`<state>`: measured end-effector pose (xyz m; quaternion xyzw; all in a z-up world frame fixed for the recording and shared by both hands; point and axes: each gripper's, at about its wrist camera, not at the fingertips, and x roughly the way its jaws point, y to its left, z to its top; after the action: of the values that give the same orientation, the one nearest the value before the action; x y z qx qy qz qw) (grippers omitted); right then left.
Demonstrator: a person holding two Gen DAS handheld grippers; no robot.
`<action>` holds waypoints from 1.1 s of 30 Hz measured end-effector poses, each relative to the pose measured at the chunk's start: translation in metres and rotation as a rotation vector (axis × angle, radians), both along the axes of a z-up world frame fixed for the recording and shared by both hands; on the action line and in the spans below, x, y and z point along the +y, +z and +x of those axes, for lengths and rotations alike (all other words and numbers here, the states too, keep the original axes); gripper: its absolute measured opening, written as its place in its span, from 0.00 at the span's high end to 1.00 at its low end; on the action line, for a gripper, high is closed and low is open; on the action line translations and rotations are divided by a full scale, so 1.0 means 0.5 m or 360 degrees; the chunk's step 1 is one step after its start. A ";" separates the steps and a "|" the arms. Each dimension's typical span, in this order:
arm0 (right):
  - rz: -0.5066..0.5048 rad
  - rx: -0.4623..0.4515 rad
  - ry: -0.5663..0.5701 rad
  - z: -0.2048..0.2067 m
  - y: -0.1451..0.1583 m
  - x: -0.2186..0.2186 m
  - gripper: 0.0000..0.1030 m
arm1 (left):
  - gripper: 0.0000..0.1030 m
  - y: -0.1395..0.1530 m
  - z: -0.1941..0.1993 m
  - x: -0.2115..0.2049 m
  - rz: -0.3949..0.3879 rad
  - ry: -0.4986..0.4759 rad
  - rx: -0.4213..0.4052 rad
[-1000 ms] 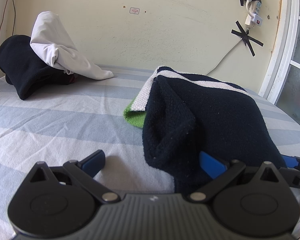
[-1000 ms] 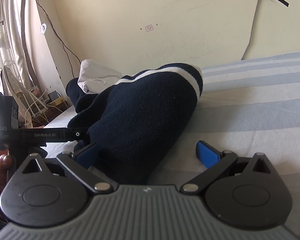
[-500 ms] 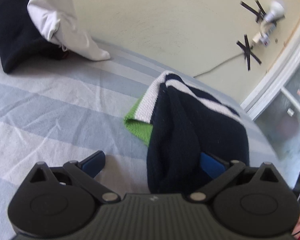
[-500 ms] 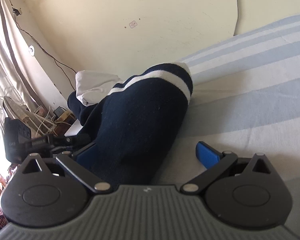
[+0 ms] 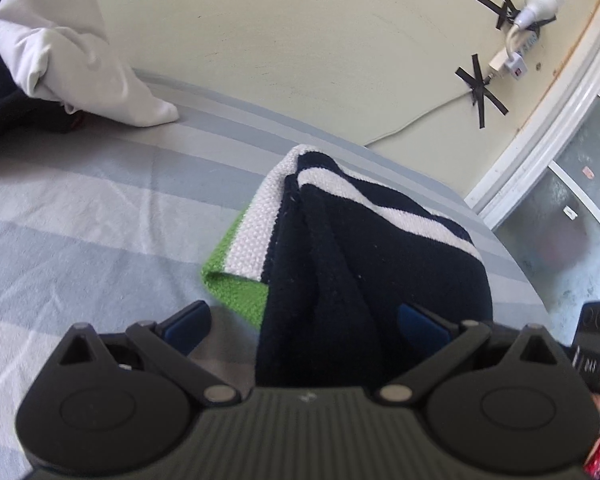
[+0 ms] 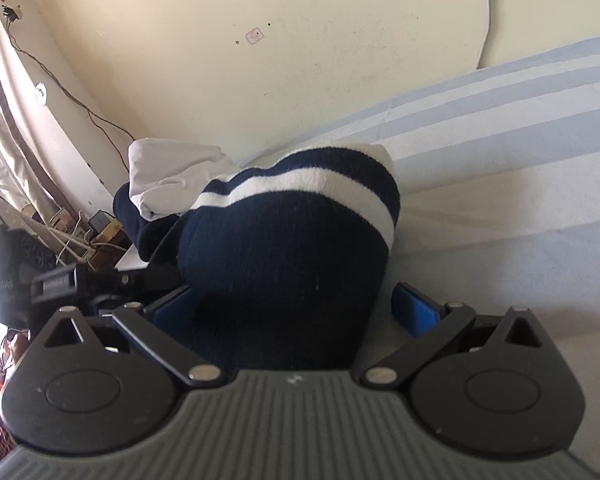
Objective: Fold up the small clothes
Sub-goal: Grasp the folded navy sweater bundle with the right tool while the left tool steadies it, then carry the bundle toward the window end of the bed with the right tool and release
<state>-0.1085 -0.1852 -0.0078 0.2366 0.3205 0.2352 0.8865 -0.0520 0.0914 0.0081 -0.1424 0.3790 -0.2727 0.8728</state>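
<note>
Two grippers hang over the striped bed (image 5: pixel 80 216). The left gripper (image 5: pixel 304 324) has its fingers spread wide, the navy sweater (image 5: pixel 364 264) draped between them nearer the right-hand pad. The right gripper (image 6: pixel 296 304) is likewise spread, straddling the sweater's near end; whether either pad presses the knit is unclear. The sweater runs away from both grippers toward the wall.
</note>
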 end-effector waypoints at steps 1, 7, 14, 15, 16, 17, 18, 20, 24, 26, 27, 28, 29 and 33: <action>0.0003 0.0002 -0.0004 0.002 0.000 0.000 0.00 | 0.00 -0.001 -0.001 0.004 -0.0010 -0.0020 -0.0006; 0.0055 0.0021 0.0051 0.010 -0.002 -0.022 0.00 | 0.00 -0.002 0.014 0.040 -0.0108 -0.0114 0.0085; 0.0183 0.0124 0.0105 0.042 0.000 -0.046 0.00 | 0.00 -0.009 0.027 0.022 -0.0245 -0.0060 0.0183; 0.0186 0.0133 0.0094 0.050 0.003 -0.041 0.00 | 0.00 -0.011 0.028 0.010 -0.0251 -0.0066 0.0172; 0.0174 0.0146 0.0090 0.059 0.006 -0.034 0.09 | 0.00 -0.011 0.028 -0.003 -0.0233 -0.0061 0.0151; 0.0133 0.0169 0.0080 0.070 0.008 -0.023 0.14 | 0.00 -0.009 0.027 -0.016 -0.0199 -0.0046 0.0126; 0.0099 0.0172 0.0086 0.078 0.011 -0.015 0.16 | 0.00 -0.009 0.028 -0.028 -0.0168 -0.0038 0.0110; 0.0084 0.0165 0.0110 0.092 0.016 -0.009 0.25 | 0.01 -0.006 0.033 -0.046 -0.0126 -0.0023 0.0107; 0.0092 0.0079 0.0168 0.113 0.045 -0.039 0.39 | 0.01 0.005 0.074 -0.120 -0.0119 -0.0082 0.0184; 0.0020 -0.0007 0.0144 0.121 0.064 -0.061 0.40 | 0.01 0.017 0.116 -0.183 -0.0112 -0.0127 0.0195; -0.0015 -0.0041 0.0111 0.127 0.072 -0.082 0.40 | 0.01 0.023 0.141 -0.220 -0.0107 -0.0157 0.0191; -0.0033 -0.0065 0.0068 0.136 0.077 -0.110 0.40 | 0.02 0.029 0.169 -0.259 -0.0103 -0.0189 0.0187; -0.0036 -0.0079 0.0014 0.149 0.080 -0.145 0.40 | 0.03 0.035 0.198 -0.302 -0.0093 -0.0221 0.0182; -0.0093 -0.0151 -0.0230 0.203 0.084 -0.295 0.40 | 0.03 0.052 0.318 -0.511 0.0006 -0.0300 0.0112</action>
<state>-0.0072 -0.3328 0.0340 0.2218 0.2671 0.1720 0.9219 0.1070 -0.1643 0.0340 -0.1140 0.4215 -0.3478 0.8297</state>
